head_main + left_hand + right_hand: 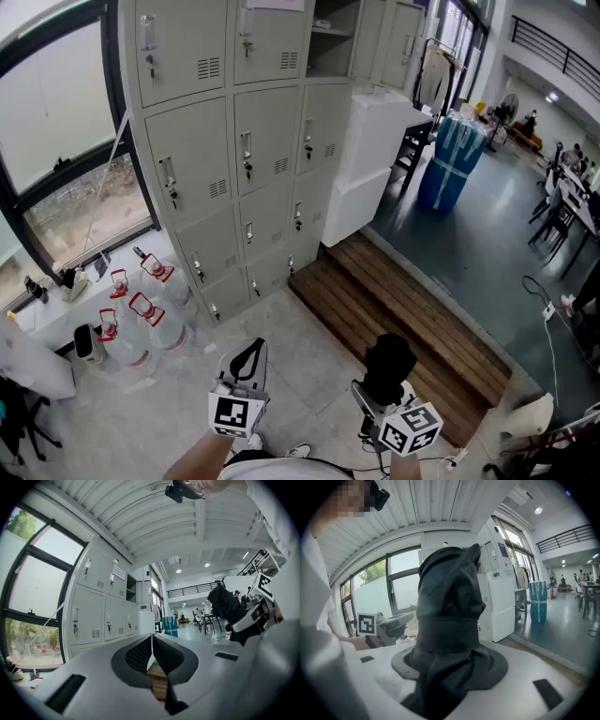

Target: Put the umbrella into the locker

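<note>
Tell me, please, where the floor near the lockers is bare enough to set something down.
The tiled floor is bare in front of the lockers, between the water jugs and the wooden step. It is crowded at left around the jugs.

A bank of pale grey metal lockers [234,141] stands along the wall, with one upper compartment open. To its left, a large dark-framed window [56,131] lets in daylight. Below the window, clear plastic water bottles with red handles [141,319] stand on the light speckled floor [309,366]. A tall white cabinet [370,159] stands just beside the lockers' right end, next to a brown wooden plank platform [412,323]. Beyond lies a smooth dark grey floor [487,234] with a blue wrapped bundle [455,159], black chairs [547,208] and a black-railed balcony [553,37]. The white ribbed ceiling [154,522] carries round lights [206,565].
</note>
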A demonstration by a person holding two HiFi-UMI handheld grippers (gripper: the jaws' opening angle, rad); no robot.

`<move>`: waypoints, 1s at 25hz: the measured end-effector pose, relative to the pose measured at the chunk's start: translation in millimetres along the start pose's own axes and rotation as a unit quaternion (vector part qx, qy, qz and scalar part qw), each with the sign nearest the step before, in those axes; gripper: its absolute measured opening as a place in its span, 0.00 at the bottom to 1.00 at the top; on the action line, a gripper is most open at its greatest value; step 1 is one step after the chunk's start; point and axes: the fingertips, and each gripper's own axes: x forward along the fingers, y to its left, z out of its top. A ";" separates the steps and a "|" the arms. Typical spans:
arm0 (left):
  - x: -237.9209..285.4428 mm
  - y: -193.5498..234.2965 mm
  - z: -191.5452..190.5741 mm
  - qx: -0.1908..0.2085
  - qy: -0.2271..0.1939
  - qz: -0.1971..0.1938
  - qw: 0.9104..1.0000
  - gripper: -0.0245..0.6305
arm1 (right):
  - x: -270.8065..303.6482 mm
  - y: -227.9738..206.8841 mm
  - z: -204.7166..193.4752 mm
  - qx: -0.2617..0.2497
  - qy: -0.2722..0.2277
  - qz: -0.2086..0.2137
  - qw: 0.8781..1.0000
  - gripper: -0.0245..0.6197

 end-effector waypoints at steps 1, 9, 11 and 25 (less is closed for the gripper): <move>-1.7 -1.2 -1.6 0.000 0.001 0.001 1.000 0.08 | -1.7 0.5 -1.5 0.002 -0.001 0.001 1.000 0.40; 3.8 -17.0 -2.6 0.008 0.002 0.004 1.000 0.08 | -8.5 -8.5 -6.8 0.003 0.000 0.014 1.000 0.40; 6.4 -24.3 -4.9 0.010 0.003 0.005 1.000 0.08 | -10.3 -13.2 -11.8 0.003 0.005 0.020 1.000 0.40; 103.2 -42.9 -41.8 -0.008 0.023 -0.021 0.999 0.08 | 38.3 -82.1 -6.5 0.006 0.027 0.029 0.999 0.41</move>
